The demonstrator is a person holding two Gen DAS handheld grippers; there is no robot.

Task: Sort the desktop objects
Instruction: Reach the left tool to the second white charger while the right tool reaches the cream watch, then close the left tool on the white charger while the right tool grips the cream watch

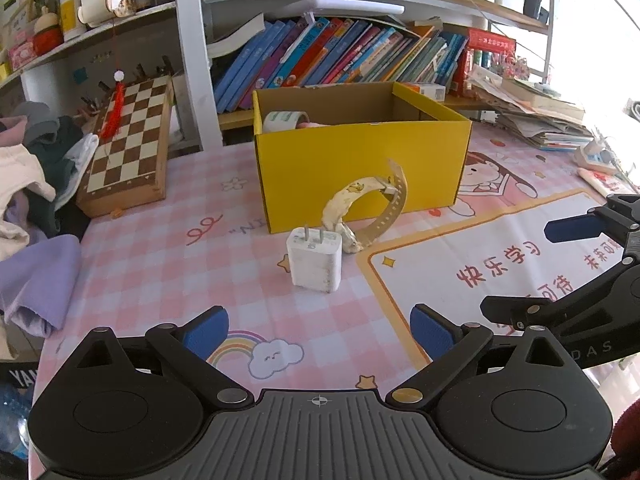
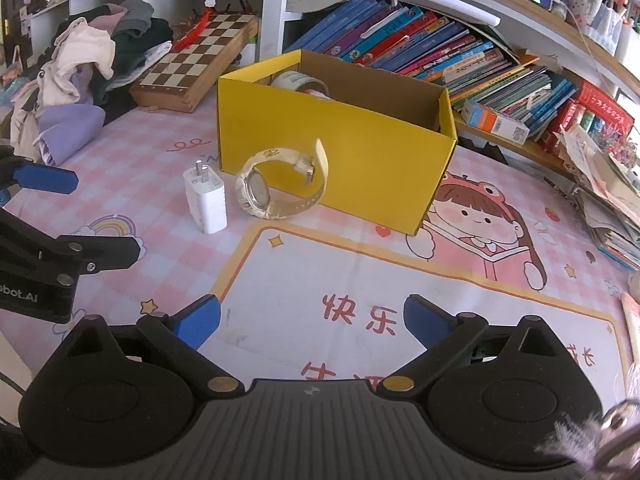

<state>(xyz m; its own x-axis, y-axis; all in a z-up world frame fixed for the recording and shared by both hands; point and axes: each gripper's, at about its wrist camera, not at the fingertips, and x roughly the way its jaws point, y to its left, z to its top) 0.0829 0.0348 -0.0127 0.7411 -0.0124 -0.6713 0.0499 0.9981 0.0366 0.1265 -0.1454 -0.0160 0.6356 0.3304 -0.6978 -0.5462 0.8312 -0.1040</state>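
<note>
Left wrist view: my left gripper (image 1: 319,330) sat wide open and empty at the bottom, with the white charger (image 1: 315,259) dead centre, hiding the watch (image 1: 366,208) face. Right wrist view: right gripper (image 2: 312,320) was spread wide too, and the cream watch's dial showed left of centre, before the yellow box (image 2: 336,148).

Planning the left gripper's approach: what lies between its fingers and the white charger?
Only bare checked tablecloth lies between the left gripper and the white charger, as the left wrist view shows.
</note>
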